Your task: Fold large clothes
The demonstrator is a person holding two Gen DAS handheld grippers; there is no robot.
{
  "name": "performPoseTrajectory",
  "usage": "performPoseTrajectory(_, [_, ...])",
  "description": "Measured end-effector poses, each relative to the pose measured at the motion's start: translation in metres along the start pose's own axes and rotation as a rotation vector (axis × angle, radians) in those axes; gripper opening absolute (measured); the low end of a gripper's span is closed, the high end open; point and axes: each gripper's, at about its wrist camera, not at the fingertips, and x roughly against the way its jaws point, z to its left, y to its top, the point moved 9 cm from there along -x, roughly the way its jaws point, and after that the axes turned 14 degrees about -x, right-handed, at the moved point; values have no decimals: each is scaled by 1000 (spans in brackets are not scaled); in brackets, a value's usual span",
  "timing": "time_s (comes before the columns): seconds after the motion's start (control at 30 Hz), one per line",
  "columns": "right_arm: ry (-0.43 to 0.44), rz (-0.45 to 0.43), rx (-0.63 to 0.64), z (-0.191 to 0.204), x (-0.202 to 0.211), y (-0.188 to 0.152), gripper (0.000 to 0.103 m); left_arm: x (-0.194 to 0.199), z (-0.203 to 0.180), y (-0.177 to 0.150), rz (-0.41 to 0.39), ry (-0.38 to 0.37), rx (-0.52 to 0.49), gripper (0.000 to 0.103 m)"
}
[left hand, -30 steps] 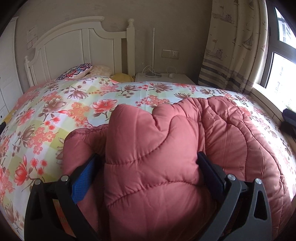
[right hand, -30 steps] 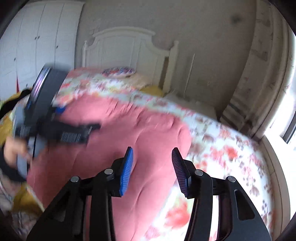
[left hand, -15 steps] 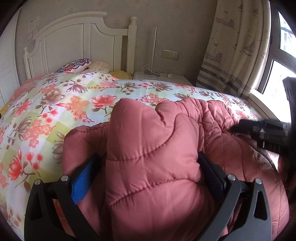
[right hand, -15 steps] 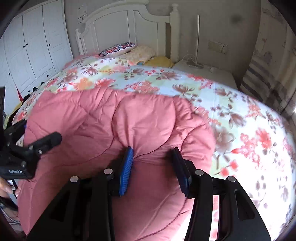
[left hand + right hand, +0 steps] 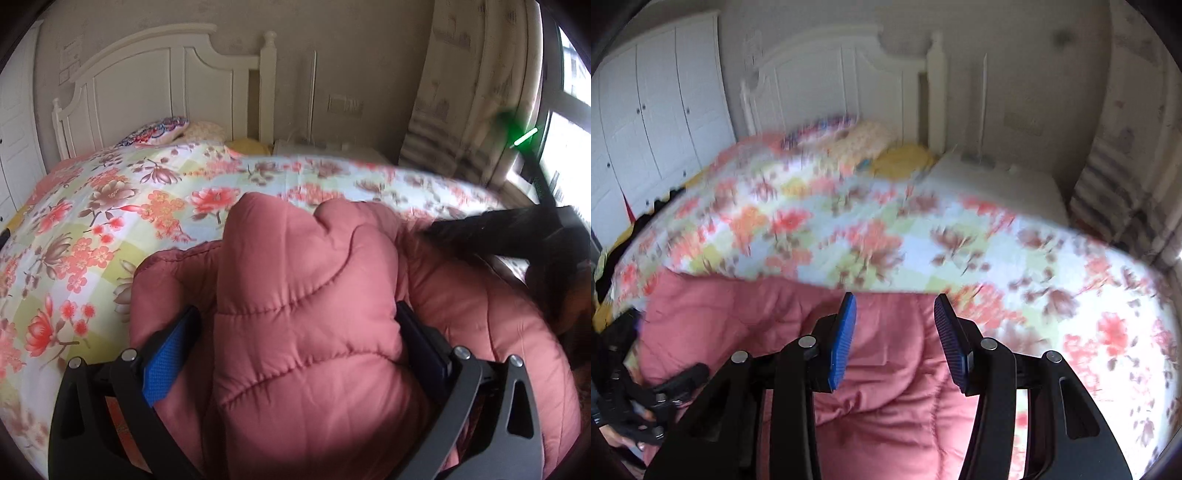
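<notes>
Jaws of the left gripper [image 5: 295, 343] are clamped on a thick fold of the puffy pink quilted coat [image 5: 306, 295], low in the middle of the frame. The right gripper [image 5: 894, 339] has its jaws apart above the coat, which lies on the flowery bed cover [image 5: 923, 240].

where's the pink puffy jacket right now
The pink puffy jacket lies on the floral bedspread at the near end of the bed, a thick fold bulging between the left tongs.
</notes>
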Motion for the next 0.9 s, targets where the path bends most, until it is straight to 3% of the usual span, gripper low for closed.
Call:
performPoseTrajectory(0.07, [-40, 185, 39, -3, -45, -29, 53, 20, 2, 13, 6, 31, -35, 101])
performPoseTrajectory(0.17, [-8, 199, -14, -8, -53, -29, 55, 58, 8, 52, -98, 10, -13, 101])
performPoseTrajectory(0.23, [-1, 193, 0, -7, -53, -29, 55, 64, 6, 74, -124, -23, -1, 101])
performPoseTrajectory(0.33, [23, 179, -26, -8, -52, -29, 55, 27, -4, 91, -43, -32, -48, 101])
performPoseTrajectory(0.43, [41, 165, -49, -12, -50, -32, 56, -52, 0, 58, 179, 108, -128, 101])
performPoseTrajectory(0.47, [43, 162, -55, -13, -49, -32, 56, -71, 2, 45, 211, 71, -100, 101])
performPoseTrajectory(0.5, [46, 159, -67, -16, -48, -32, 56, -80, 7, 36, 202, -18, -3, 101])
performPoseTrajectory(0.57, [44, 154, -99, -23, -46, -33, 58, -79, 17, 31, 187, -70, 75, 101])
performPoseTrajectory(0.67, [58, 148, -109, -24, -42, -32, 63, -74, 11, 31, 174, 2, 2, 101])
performPoseTrajectory(0.8, [40, 73, -113, -24, -20, -17, 63, -72, 13, 29, 171, -1, 11, 101])
performPoseTrajectory(0.9, [16, -19, -184, -35, -6, -4, 76, -74, 15, 30, 171, 1, 11, 101])
